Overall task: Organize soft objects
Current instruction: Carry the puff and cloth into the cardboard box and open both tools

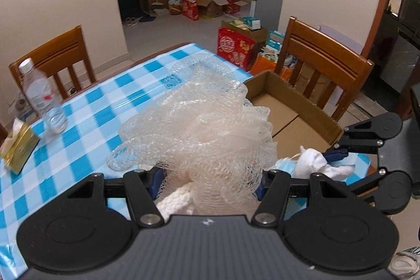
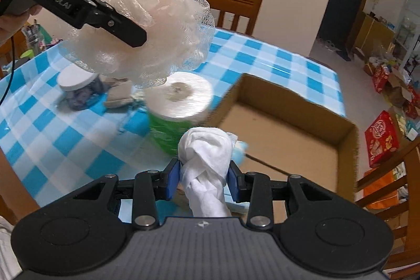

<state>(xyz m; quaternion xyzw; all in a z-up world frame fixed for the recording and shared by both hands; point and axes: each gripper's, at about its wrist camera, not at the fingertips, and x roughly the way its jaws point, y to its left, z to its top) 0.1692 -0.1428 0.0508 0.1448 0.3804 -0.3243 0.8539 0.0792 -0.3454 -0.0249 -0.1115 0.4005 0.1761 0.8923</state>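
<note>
My left gripper (image 1: 207, 183) is shut on a pale mesh bath pouf (image 1: 199, 127) and holds it above the checked table; the pouf hides the fingertips. The pouf (image 2: 147, 25) and left gripper (image 2: 126, 30) also show in the right wrist view, high at the left. My right gripper (image 2: 203, 175) is shut on a knotted white cloth (image 2: 206, 159), with a light blue piece behind it, just above the near edge of an open cardboard box (image 2: 283, 138). The cloth (image 1: 317, 163) and box (image 1: 288, 106) also show in the left wrist view at the right.
On the blue-and-white checked tablecloth (image 2: 65, 138) stand a toilet roll in green wrap (image 2: 178, 106), a white-lidded jar (image 2: 78, 88) and a grey crumpled piece (image 2: 118, 96). A water bottle (image 1: 43, 96) and gold tissue pack (image 1: 18, 146) are at the left. Wooden chairs (image 1: 323, 64) surround the table.
</note>
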